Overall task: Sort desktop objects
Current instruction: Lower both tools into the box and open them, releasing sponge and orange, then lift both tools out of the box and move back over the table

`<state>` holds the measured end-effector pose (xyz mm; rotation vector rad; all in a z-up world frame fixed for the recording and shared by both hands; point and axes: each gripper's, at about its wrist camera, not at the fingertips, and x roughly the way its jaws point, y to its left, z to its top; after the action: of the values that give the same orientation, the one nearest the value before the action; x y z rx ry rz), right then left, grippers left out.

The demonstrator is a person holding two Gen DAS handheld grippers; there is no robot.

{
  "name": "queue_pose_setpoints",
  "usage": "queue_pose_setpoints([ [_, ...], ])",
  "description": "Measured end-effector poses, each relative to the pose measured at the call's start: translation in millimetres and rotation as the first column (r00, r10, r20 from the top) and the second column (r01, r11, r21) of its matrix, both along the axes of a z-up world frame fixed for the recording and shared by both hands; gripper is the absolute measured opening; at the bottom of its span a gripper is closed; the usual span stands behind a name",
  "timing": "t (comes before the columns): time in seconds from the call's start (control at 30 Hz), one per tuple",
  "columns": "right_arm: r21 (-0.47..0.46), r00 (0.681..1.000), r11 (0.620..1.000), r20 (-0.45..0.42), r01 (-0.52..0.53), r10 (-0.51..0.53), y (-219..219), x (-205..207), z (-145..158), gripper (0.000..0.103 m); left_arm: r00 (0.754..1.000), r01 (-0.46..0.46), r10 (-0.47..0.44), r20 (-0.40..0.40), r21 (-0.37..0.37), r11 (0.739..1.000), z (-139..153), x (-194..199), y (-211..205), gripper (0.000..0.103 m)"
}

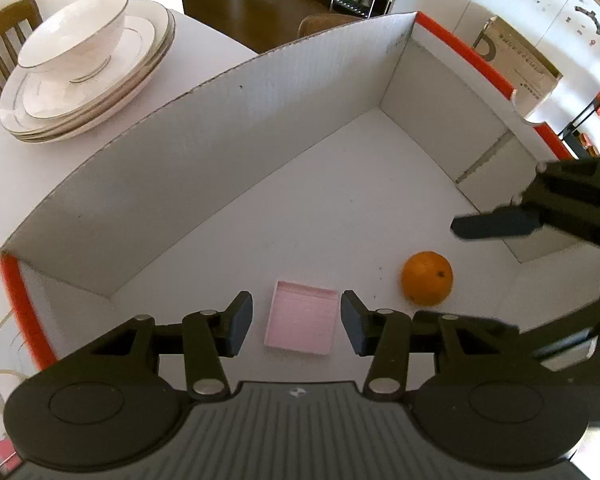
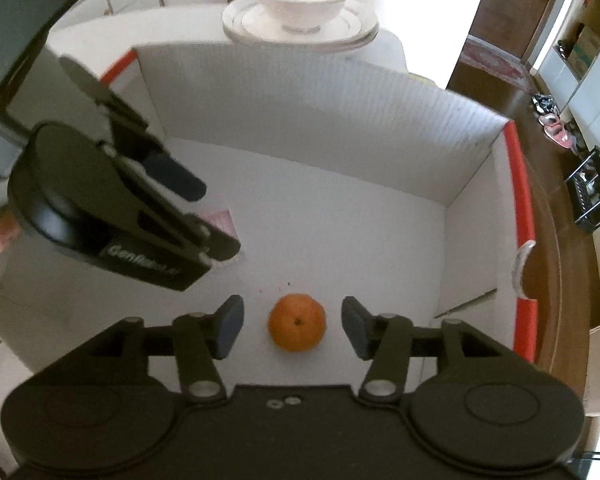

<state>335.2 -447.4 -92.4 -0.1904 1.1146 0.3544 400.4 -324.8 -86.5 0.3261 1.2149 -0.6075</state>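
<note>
Hovering over a white cardboard box (image 1: 204, 168) with red edges, both tongs point steeply down into it. Left tongs (image 1: 296, 322) stand apart, pads either side of a pink sticky-note pad (image 1: 302, 322) lying flat on the box floor, not pressing it. Right tongs (image 2: 294, 326) also stand apart, straddling an orange (image 2: 297, 322), with a clear gap on both sides. Nothing is held by either.

Handling, as a guess: the orange looks firm, round and light-to-medium, with slightly waxy skin, so it may roll; best taken across its widest middle with pads level. The pink pad is light, thin and flat (sheets could fan or bend), so pinch it across two opposite edges, low to the floor, or it may slip out.

Counts: one orange, one pink pad, one box. On the tabletop (image 1: 204, 48) beyond the box there is one white bowl (image 1: 74, 34) sitting on a stack of plates (image 1: 112, 92) (three or four; the rims are hard to separate). Two tongs are in view.
</note>
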Motion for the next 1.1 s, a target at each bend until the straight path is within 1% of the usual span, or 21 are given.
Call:
queue_pose_setpoints([
  [0.13, 0.017, 0.999, 1.000, 0.035, 0.007, -0.007, -6, -8, 10, 0.062, 0.998, -0.014, 0.015, 0.056, -0.019, 1.000, 13, -11, 7, 0.047],
  [0.27, 0.036, 0.998, 0.999, 0.069, 0.004, -0.006, -9, -18, 21, 0.063, 0.993, -0.011, 0.015, 0.118, -0.036, 0.999, 28, -27, 8, 0.047],
  [0.3, 0.038, 0.997, 0.999, 0.081, -0.001, -0.002, -10, -20, 24, 0.065, 0.992, -0.010, 0.015, 0.126, -0.042, 0.999, 32, -31, 9, 0.047],
  [0.4, 0.027, 0.992, 0.999, 0.124, -0.018, 0.015, -7, -30, 32, 0.073, 0.989, -0.008, 0.018, 0.150, -0.069, 0.998, 44, -42, 16, 0.047],
  [0.5, 0.023, 0.988, 0.999, 0.148, -0.039, 0.035, -4, -39, 38, 0.074, 0.984, -0.017, 0.033, 0.174, -0.093, 0.996, 56, -53, 23, 0.047],
  [0.63, 0.015, 0.982, 0.998, 0.184, -0.057, 0.053, 4, -52, 47, 0.081, 0.978, -0.026, 0.051, 0.204, -0.124, 0.992, 61, -67, 29, 0.048],
  [0.7, 0.021, 0.978, 0.998, 0.201, -0.053, 0.047, 5, -56, 50, 0.088, 0.975, -0.033, 0.063, 0.214, -0.144, 0.989, 67, -74, 36, 0.057],
  [0.73, 0.032, 0.978, 0.998, 0.207, -0.049, 0.041, 4, -59, 52, 0.090, 0.973, -0.038, 0.072, 0.219, -0.158, 0.987, 69, -77, 39, 0.058],
  [0.87, 0.069, 0.977, 0.997, 0.211, -0.033, 0.018, 5, -64, 54, 0.091, 0.964, -0.043, 0.091, 0.250, -0.188, 0.981, 77, -90, 50, 0.066],
  [0.97, 0.101, 0.974, 0.995, 0.226, -0.009, -0.014, 6, -69, 57, 0.095, 0.956, -0.049, 0.103, 0.274, -0.199, 0.979, 82, -100, 59, 0.067],
  [1.03, 0.135, 0.971, 0.991, 0.235, 0.006, -0.038, 4, -75, 60, 0.099, 0.953, -0.055, 0.115, 0.280, -0.215, 0.975, 84, -107, 65, 0.067],
  [1.1, 0.153, 0.968, 0.988, 0.245, 0.016, -0.054, 6, -78, 62, 0.101, 0.951, -0.060, 0.125, 0.282, -0.228, 0.972, 86, -112, 72, 0.067],
])
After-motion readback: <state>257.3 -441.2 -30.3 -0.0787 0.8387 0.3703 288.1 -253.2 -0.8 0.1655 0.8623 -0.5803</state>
